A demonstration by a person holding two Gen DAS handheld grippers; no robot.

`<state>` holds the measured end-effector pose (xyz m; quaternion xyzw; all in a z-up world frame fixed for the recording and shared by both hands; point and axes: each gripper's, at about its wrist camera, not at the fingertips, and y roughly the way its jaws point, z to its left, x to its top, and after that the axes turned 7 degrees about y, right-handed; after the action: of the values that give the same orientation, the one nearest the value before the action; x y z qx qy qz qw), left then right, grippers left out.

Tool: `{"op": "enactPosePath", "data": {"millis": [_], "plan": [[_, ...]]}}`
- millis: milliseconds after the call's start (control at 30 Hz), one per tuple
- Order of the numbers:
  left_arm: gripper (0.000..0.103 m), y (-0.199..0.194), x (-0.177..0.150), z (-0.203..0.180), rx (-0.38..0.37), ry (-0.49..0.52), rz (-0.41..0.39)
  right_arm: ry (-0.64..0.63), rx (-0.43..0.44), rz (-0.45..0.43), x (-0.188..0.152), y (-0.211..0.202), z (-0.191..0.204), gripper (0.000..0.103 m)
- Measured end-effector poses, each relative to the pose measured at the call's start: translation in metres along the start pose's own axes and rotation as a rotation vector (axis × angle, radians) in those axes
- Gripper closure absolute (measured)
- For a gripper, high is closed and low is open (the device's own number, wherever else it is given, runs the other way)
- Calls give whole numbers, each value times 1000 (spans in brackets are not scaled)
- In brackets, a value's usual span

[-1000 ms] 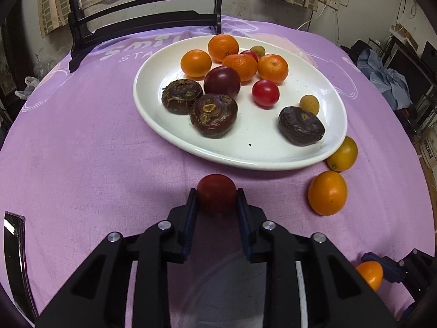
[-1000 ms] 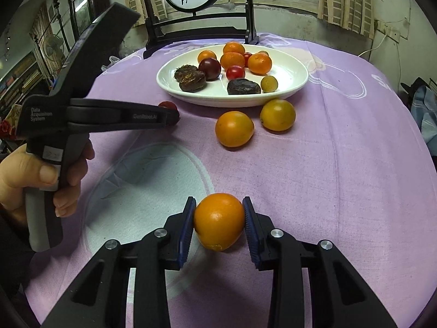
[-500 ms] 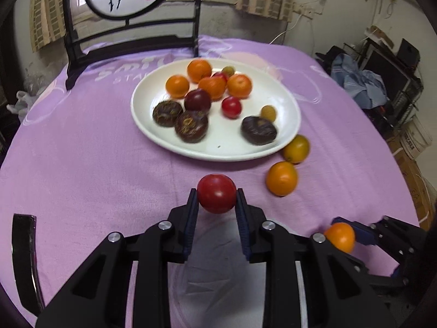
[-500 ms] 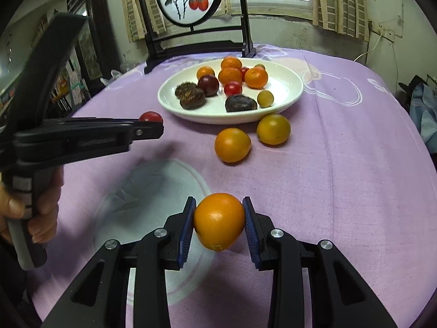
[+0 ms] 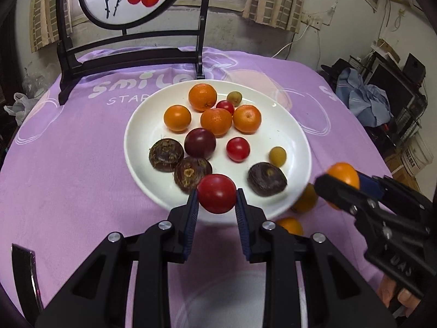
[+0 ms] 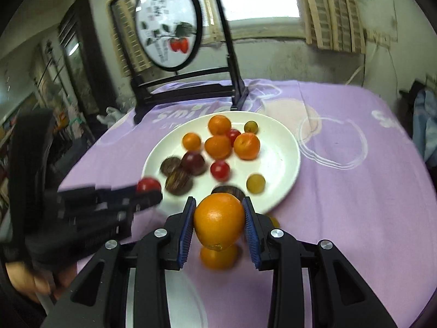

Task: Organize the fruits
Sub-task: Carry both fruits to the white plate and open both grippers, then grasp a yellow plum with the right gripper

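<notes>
Mid-carry, both loads headed to white plate [image 5: 301, 147], centre frame. Left gripper [image 5: 217, 203] clamped on red tomato [image 5: 216, 193], at plate's near rim. Right gripper [image 6: 220, 222] pinching orange [image 6: 219, 222], lower centre. Next, prob.: lower over bare plate area, spread jaws w/o bumping fruit there.

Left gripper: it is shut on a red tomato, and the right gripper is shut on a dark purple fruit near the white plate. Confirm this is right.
Not quite. The left gripper is indeed shut on the red tomato, but the right gripper is shut on an orange, not a dark purple fruit, near the white plate. The right wrist view shows it.
</notes>
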<state>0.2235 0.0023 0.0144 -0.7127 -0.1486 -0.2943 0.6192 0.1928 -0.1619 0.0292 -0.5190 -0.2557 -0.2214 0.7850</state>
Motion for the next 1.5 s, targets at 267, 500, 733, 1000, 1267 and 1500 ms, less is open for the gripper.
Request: {"op": "enactPosePath", "data": {"millis": [267, 500, 733, 1000, 1267, 1500], "plan": [[55, 39, 16, 4, -12, -48, 39, 135, 57, 31, 29, 45, -18, 53], [35, 22, 12, -1, 31, -30, 11, 109, 28, 8, 15, 22, -24, 45], [22, -14, -11, -13, 53, -28, -31, 67, -23, 10, -16, -6, -31, 42], [16, -32, -56, -19, 55, -70, 8, -20, -118, 1, -53, -33, -33, 32], [15, -9, -97, -22, 61, -24, 58, -125, -257, 77, -84, -20, -36, 32], [15, -13, -95, -14, 25, -29, 40, -195, -304, 111, -81, 9, -33, 32]]}}
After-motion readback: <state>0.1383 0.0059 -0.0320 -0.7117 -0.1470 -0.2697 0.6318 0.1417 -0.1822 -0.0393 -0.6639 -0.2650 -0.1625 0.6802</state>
